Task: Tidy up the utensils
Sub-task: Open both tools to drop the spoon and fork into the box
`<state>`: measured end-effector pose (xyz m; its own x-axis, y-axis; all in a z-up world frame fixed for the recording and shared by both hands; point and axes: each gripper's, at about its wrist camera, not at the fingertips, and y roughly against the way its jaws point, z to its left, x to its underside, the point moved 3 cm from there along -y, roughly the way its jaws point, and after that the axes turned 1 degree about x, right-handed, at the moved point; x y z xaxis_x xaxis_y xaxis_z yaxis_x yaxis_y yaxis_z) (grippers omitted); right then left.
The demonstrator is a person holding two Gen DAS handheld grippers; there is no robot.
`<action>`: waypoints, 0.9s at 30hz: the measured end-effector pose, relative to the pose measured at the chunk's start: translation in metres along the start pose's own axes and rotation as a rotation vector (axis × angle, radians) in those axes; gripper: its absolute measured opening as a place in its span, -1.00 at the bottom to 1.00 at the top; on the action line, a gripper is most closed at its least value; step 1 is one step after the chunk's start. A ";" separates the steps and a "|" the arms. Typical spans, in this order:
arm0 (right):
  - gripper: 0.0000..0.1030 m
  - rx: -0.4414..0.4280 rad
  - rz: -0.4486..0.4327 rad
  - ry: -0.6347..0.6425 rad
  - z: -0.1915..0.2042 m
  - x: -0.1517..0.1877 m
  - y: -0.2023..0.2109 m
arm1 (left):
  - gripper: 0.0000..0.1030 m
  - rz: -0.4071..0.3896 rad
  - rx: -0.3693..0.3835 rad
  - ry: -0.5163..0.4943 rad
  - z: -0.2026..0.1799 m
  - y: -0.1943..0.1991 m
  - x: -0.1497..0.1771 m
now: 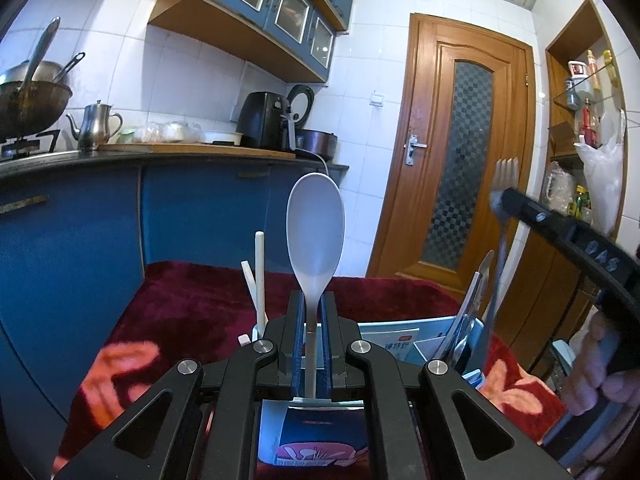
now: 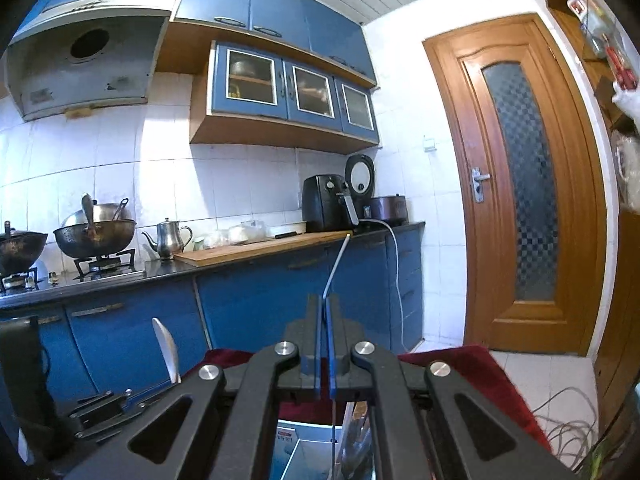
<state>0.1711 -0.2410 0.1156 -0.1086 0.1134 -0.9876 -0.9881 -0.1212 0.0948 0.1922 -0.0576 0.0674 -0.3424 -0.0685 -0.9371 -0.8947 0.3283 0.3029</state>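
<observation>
Though the utensil holder point(image 1: 404, 344) is mostly hidden behind the gripper frames and its compartments are hard to make out, the left gripper point(image 1: 311, 344) is pinching the white spoon point(image 1: 316, 228) by its handle, bowl upright above the holder. The right gripper point(image 2: 325, 344) is clamped on a fork point(image 2: 338, 260) seen edge-on, over the red cloth point(image 1: 192, 304).

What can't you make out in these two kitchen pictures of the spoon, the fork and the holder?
- Left wrist view: the white spoon handle's lower end is hidden behind the left gripper.
- Left wrist view: the fork is motion-blurred where the right gripper holds it.
- Right wrist view: the fork's tines point edge-on, so only a thin sliver shows.
- Both views: the holder is mostly covered by gripper bodies; its compartments can't be counted.
</observation>
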 end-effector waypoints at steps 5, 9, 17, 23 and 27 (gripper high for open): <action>-0.94 -0.018 0.054 0.008 0.002 0.019 -0.008 | -0.85 0.010 0.005 0.005 0.002 -0.002 0.002; -0.93 -0.052 0.094 0.011 0.005 0.029 -0.010 | -0.85 0.016 0.011 0.002 0.001 -0.001 0.003; -0.88 -0.092 0.144 -0.020 0.003 0.037 -0.007 | -0.79 0.060 0.022 0.014 -0.002 -0.005 0.006; -0.69 -0.095 0.127 -0.038 -0.001 0.029 0.006 | -0.67 0.076 0.024 0.039 0.000 0.004 0.002; -0.66 -0.095 0.118 -0.053 -0.002 0.023 0.019 | -0.67 0.081 0.027 0.045 -0.001 0.016 -0.001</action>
<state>0.1505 -0.2426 0.0943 -0.2318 0.1447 -0.9619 -0.9536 -0.2289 0.1953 0.1782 -0.0535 0.0734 -0.4264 -0.0832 -0.9007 -0.8558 0.3595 0.3719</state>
